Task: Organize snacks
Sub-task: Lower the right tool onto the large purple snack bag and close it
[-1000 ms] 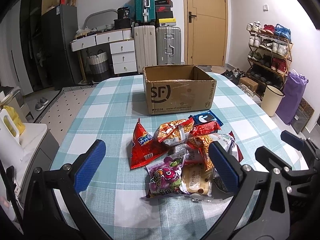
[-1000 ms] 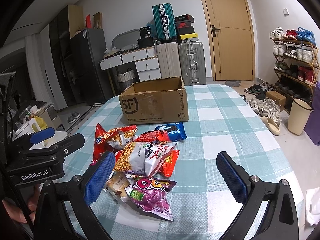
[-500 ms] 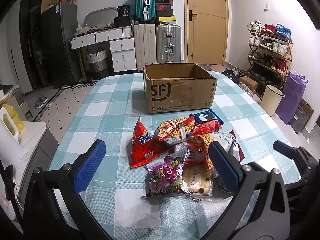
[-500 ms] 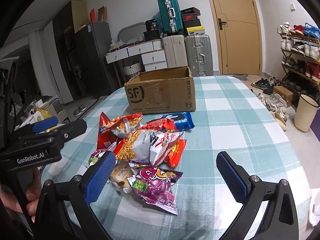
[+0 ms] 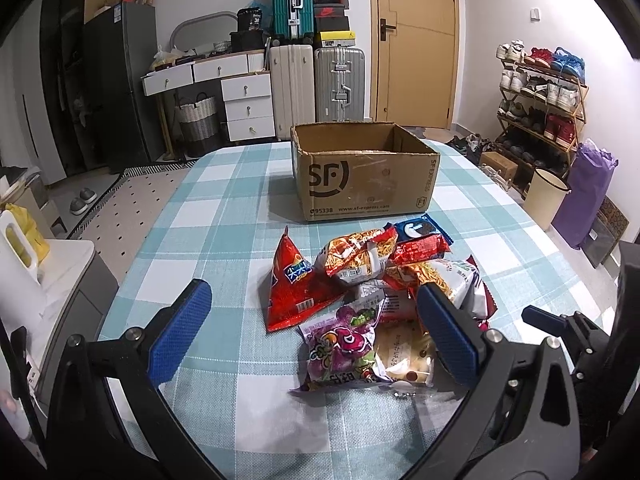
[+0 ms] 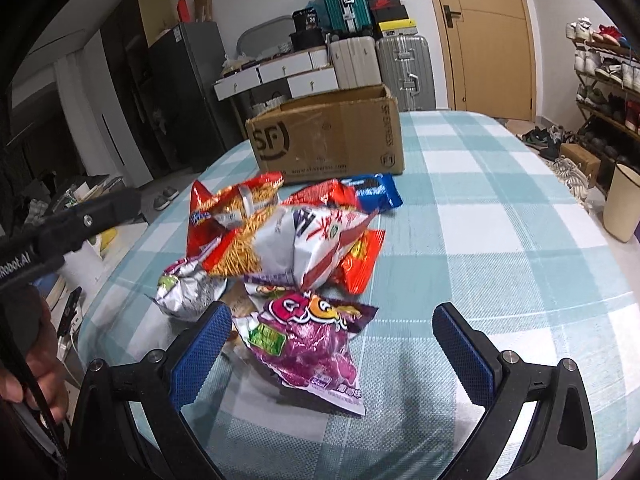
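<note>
Surface: checked tablecloth [image 5: 224, 216], bearing an open cardboard box [image 5: 366, 178] and, just in front of it, a loose snack pile [image 6: 288, 248]. Tools: left gripper [image 5: 316, 332] and right gripper [image 6: 332, 344], both spread wide and holding nothing. Handling: take the purple bag [image 6: 308, 348] nearest your right gripper first, pinching one edge so the overlapping packets stay put.

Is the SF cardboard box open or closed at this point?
Open. The cardboard box has no flaps over the top, and its inner walls show from the left wrist view. Its floor is hidden.
</note>
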